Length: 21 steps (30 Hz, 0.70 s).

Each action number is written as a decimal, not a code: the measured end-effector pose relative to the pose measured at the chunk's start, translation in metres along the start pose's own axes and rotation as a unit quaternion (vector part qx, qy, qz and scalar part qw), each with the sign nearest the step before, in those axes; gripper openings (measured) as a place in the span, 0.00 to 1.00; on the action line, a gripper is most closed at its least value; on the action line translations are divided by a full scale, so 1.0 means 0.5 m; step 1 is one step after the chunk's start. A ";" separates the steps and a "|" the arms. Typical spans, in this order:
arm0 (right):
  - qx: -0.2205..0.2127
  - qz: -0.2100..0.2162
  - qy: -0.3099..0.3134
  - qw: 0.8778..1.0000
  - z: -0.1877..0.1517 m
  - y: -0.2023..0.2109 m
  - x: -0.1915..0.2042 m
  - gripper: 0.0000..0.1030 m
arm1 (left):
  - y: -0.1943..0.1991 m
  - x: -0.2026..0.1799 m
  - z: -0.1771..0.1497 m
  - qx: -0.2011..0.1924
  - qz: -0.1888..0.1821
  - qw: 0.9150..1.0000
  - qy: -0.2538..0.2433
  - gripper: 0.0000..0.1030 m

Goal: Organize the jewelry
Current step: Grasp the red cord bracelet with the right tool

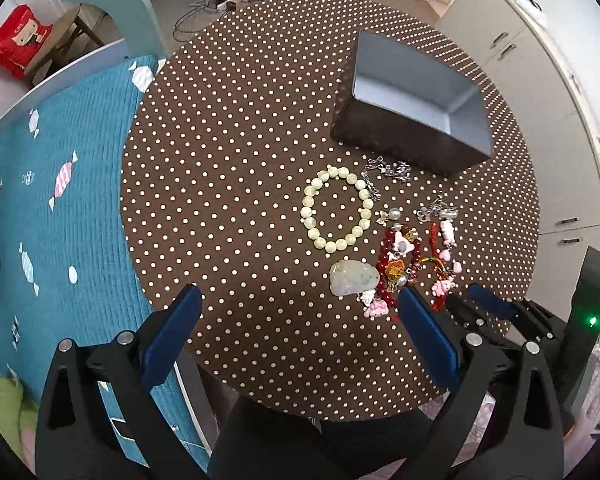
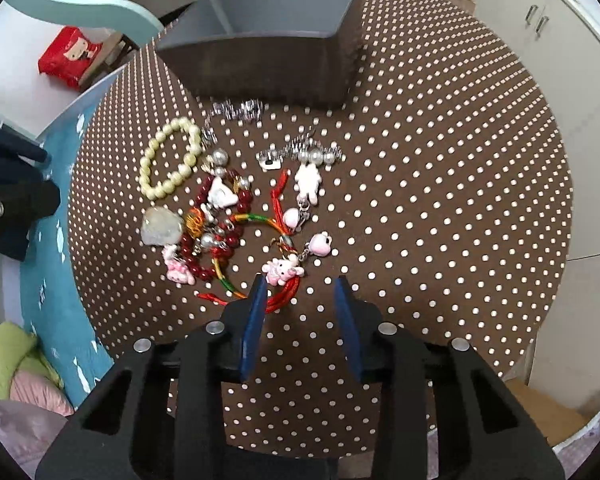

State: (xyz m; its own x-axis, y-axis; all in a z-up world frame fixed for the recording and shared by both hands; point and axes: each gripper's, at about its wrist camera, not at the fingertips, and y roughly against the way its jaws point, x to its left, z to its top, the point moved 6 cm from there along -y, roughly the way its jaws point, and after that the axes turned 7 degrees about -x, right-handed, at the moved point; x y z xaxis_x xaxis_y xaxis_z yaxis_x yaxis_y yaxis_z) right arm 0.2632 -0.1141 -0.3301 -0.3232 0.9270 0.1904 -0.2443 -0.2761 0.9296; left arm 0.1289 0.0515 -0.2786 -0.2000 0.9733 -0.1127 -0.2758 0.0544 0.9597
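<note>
The round dotted table [image 1: 240,140] carries a grey box [image 1: 414,96] at 1 o'clock in the left view, open and upright. The left gripper [image 1: 300,312] hangs wide open, holding nothing. The right gripper [image 2: 300,300] is partly open, also empty, its left finger just beside a red cord [image 2: 286,298]. A pale bead bracelet [image 1: 337,209] lies at centre; a jade pendant [image 1: 352,277] at its 6 o'clock; mixed charms [image 1: 416,256] at 3.

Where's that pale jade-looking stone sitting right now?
In the left wrist view, the pale stone pendant lies on the dotted table, just below the cream bead bracelet, left of the red beads.
</note>
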 end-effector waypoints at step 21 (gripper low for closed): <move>-0.038 -0.016 -0.021 0.999 0.035 0.078 -0.076 0.00 | -0.060 0.000 0.039 0.018 0.010 0.999 0.024 0.95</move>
State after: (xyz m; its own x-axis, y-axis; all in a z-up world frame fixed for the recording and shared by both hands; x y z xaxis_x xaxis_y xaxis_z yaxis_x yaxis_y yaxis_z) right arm 0.2820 -0.1556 -0.2955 -0.2756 0.9451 0.1758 -0.3222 -0.2631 0.9094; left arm 0.1554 0.0541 -0.3027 -0.2503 0.9625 -0.1047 -0.2371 0.0439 0.9705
